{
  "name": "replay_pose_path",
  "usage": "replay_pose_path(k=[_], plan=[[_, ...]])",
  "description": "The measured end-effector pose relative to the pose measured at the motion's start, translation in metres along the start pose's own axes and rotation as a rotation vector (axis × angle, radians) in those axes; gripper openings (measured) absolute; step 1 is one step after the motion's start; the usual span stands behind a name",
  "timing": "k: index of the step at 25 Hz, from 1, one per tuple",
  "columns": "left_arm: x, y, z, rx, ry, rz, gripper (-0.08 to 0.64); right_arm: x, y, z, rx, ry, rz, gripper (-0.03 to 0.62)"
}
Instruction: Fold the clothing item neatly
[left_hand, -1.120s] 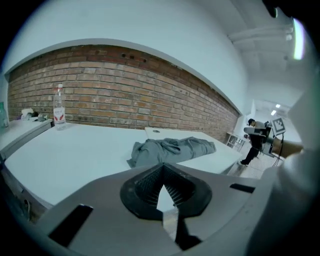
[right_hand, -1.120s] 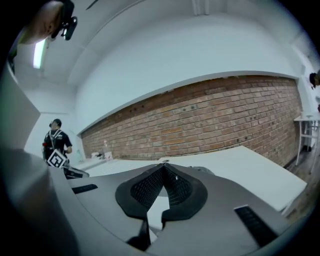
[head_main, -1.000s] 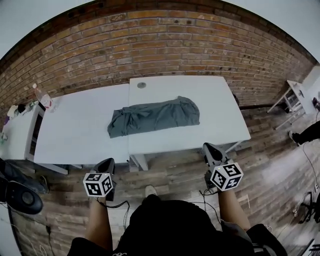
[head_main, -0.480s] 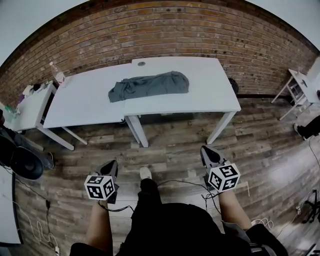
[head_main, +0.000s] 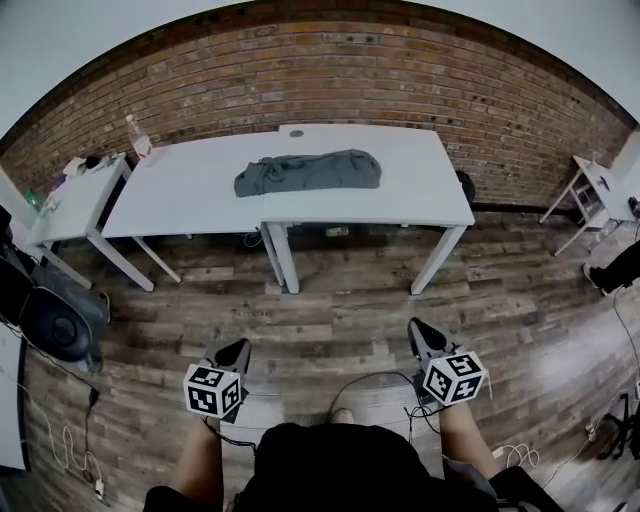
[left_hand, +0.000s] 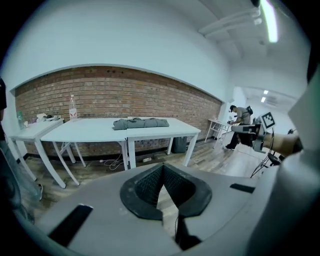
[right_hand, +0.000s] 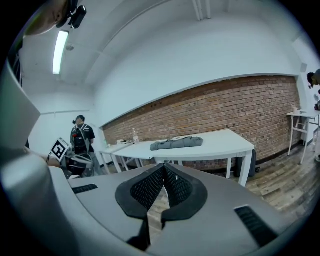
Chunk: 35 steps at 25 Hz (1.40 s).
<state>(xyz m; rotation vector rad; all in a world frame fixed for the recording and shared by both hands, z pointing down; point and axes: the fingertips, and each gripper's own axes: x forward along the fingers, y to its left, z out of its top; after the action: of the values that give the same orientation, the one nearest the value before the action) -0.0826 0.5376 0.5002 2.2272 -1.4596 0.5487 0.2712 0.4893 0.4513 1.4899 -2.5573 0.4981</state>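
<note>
Pointing forward, low: left gripper (head_main: 238, 347), right gripper (head_main: 419, 328), closed

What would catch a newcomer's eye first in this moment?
The grey garment lies in a long rumpled bundle on the white tables before the brick wall. The person stands far from it on the wood floor, left claw and right claw both shut, empty.
</note>
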Motion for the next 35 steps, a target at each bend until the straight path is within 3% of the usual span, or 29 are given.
replay_pose_path(k=[7, 13, 16, 18, 19, 21, 24, 35], plan=[[-0.054, 0.003, -0.030, 0.019, -0.019, -0.049, -0.002, -0.013, 0.066, -0.008, 0.013, -0.034, -0.021, 0.002], [-0.098, 0.036, -0.041, -0.055, -0.129, -0.017, -0.002, -0.033, 0.144, 0.020, -0.131, -0.129, -0.042, 0.002], [-0.120, 0.051, -0.041, -0.033, -0.197, 0.072, -0.002, -0.038, 0.166, 0.013, -0.054, -0.120, -0.075, 0.002], [-0.130, 0.052, -0.044, -0.008, -0.212, 0.090, -0.002, -0.036, 0.183, 0.009, 0.002, -0.117, -0.054, 0.002], [-0.131, 0.051, -0.047, -0.012, -0.209, 0.084, -0.002, -0.033, 0.188, 0.011, -0.015, -0.120, -0.053, 0.002], [-0.133, 0.046, -0.055, -0.040, -0.193, 0.069, -0.002, -0.028, 0.194, 0.016, -0.066, -0.129, -0.065, 0.002], [-0.142, 0.041, -0.060, -0.074, -0.190, 0.063, -0.002, -0.023, 0.197, 0.015, -0.057, -0.149, -0.053, 0.000], [-0.133, 0.027, -0.061, -0.030, -0.188, 0.130, -0.002, -0.058, 0.149, -0.023, -0.060, -0.076, -0.057, 0.000]])
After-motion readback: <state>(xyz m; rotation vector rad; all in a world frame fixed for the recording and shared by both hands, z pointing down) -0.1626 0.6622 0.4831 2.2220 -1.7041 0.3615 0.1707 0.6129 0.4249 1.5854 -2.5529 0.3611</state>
